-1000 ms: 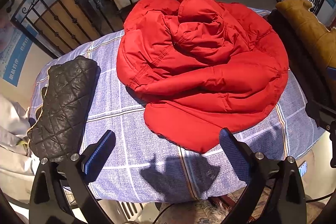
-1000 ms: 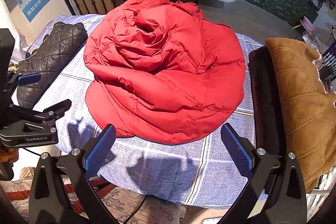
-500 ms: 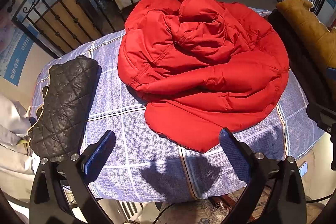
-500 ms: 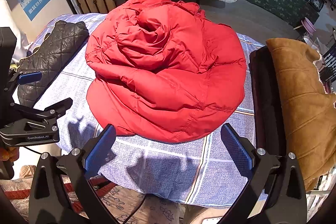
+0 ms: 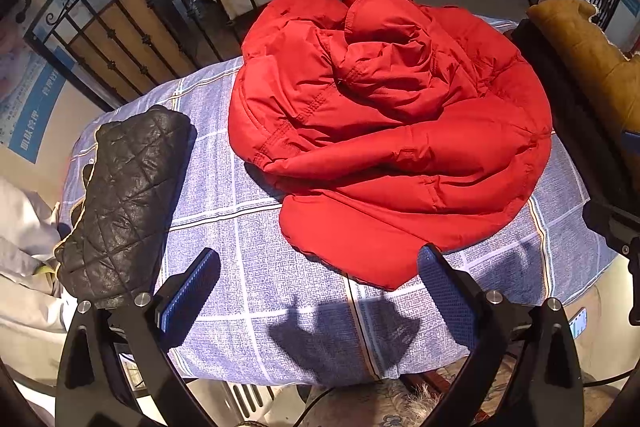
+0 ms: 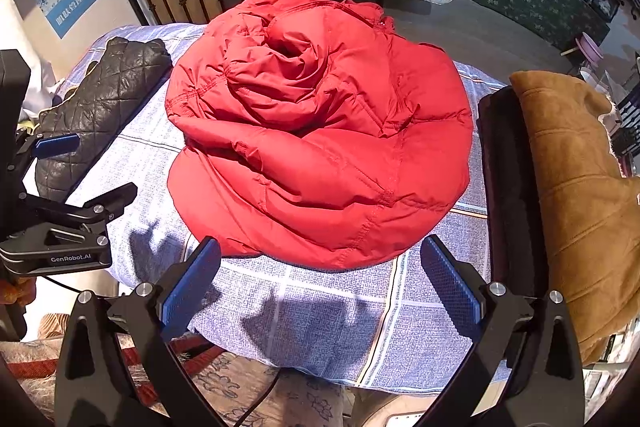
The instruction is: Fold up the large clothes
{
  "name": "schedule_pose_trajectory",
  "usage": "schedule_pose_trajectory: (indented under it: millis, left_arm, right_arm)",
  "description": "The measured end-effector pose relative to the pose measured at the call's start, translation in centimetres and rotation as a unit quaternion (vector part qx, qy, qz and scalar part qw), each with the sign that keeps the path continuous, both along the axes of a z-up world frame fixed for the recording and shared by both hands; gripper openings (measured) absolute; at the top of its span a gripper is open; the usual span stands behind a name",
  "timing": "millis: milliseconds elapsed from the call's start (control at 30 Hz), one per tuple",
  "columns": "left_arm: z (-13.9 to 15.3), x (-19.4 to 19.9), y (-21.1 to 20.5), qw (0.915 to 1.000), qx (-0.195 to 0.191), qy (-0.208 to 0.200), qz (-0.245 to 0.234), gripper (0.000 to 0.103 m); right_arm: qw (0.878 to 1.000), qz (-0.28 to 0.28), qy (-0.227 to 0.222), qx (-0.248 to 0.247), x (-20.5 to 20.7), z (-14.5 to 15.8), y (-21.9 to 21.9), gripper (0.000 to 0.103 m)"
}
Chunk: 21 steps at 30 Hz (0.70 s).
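One garment is your concern here, the red puffer jacket [image 5: 384,131], and it lies in a crumpled, rounded heap on the middle of the worktop [image 5: 280,299], its hood or collar bunched on top and a sleeve slung across the front; nothing of it is squared up yet, so by my reading the folding of this piece has not begun and all of it is left: spreading it flat, bringing in the sleeves, doubling the body. Just beside it to your left sits a black quilted jacket [image 5: 120,199] in a compact bundle, which looks already folded; to your right a tan suede coat [image 6: 576,187] rests on top of something dark, well apart from the red heap's centre, though whether it is finished I cannot tell. Your left gripper [image 5: 318,291] hovers over the near edge of the checked cloth, fingers spread wide and holding nothing, short of the jacket's hem; your right gripper [image 6: 320,279] hangs likewise, fingers wide apart and empty, just short of the hem, with the left tool visible off to its side.
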<state>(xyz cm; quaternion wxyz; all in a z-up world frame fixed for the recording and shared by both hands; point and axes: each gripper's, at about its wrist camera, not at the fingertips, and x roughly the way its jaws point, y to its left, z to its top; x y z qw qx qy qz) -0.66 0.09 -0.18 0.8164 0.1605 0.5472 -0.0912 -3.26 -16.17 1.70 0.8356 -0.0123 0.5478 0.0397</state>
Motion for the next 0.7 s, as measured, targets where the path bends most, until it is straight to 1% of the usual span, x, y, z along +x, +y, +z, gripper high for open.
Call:
schedule_pose_trajectory:
  millis: [600, 700]
  left_arm:
    - [-0.2, 0.3, 0.6, 1.0, -0.009, 0.002, 0.003, 0.097]
    - [0.3, 1.0, 1.6, 0.9998, -0.015, -0.012, 0.005, 0.097]
  right_arm:
    - [1.0, -0.002, 0.006, 0.001, 0.1, -0.4, 0.3, 0.098]
    - [1.0, -0.006, 0.002, 0.007, 0.1, -0.3, -0.1, 0.098]
